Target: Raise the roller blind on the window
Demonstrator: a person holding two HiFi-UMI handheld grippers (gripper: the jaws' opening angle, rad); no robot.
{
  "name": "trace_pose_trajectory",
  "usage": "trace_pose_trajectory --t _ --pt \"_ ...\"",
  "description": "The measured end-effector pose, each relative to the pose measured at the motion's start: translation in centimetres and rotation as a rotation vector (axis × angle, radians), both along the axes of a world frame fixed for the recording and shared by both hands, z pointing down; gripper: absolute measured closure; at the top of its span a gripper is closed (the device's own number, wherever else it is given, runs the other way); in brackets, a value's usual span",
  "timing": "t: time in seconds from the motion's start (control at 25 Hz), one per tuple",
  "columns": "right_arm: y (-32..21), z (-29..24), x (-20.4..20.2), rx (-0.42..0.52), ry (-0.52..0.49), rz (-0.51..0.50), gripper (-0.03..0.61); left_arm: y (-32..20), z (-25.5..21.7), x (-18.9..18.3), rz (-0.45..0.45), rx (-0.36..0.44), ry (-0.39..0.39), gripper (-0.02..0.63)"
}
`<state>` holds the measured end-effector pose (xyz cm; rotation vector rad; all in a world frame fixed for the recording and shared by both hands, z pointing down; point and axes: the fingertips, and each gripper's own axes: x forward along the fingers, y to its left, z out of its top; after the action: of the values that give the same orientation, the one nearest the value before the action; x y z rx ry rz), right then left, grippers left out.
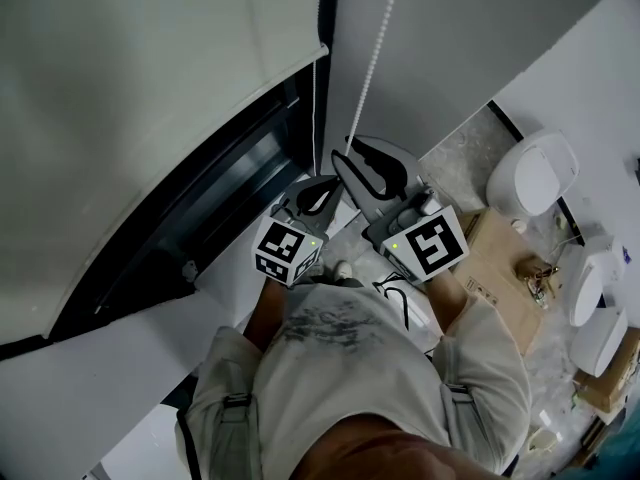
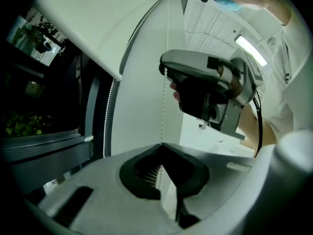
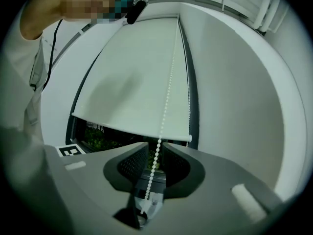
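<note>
Blind (image 1: 150,88) is lowered over most of the window, with its bottom bar (image 3: 132,131) above a strip of uncovered glass; greenery (image 3: 95,138) shows below it. The bead chain (image 1: 372,58) hangs just right of the dark frame (image 1: 200,208), and a second strand (image 2: 105,116) runs close along the frame. Left gripper (image 2: 161,148) is closed, its jaw tips pinching the chain, which runs straight up from them. Right gripper (image 3: 155,153) is higher on the same strand with its jaws a little apart; the chain passes through the gap and the pads are not pressing on it. The left gripper view shows its tip at the chain. In the head view both grippers sit side by side, each with a cube (image 1: 432,243) carrying black-and-white square markers. Print on the cardboard (image 1: 500,258) on the floor is too small to read.
</note>
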<state>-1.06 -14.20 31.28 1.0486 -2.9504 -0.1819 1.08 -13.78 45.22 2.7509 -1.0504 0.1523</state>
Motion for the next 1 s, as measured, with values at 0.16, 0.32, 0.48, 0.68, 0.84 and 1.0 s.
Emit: trace_pose_trajectory --t 0.16,0.32,0.48,0.68,0.84,1.0 --pt "-0.4 -1.3 0.1 0.023 -0.013 0.017 0.551 0.0 0.0 0.1 0.005 0.002 0.008 0.603" --pt "-0.4 -1.2 0.1 0.014 -0.018 0.020 0.568 -0.1 0.1 0.1 0.007 0.000 0.015 0.603" --pt "-0.4 -1.1 -0.1 0.033 -0.028 0.032 0.569 -0.3 0.1 0.0 0.006 -0.004 0.021 0.603" --pt "-0.3 -1.0 -0.4 0.052 -0.042 0.038 0.569 -0.3 0.5 -0.3 0.001 -0.008 0.033 0.603" --pt "-0.3 0.5 -0.7 0.015 -0.012 0.035 0.569 -0.2 1.9 -0.5 -0.008 -0.028 0.009 0.603" --pt "-0.3 1.4 -1.0 0.024 -0.028 0.031 0.569 0.0 3.6 -0.7 -0.015 -0.060 -0.003 0.603"
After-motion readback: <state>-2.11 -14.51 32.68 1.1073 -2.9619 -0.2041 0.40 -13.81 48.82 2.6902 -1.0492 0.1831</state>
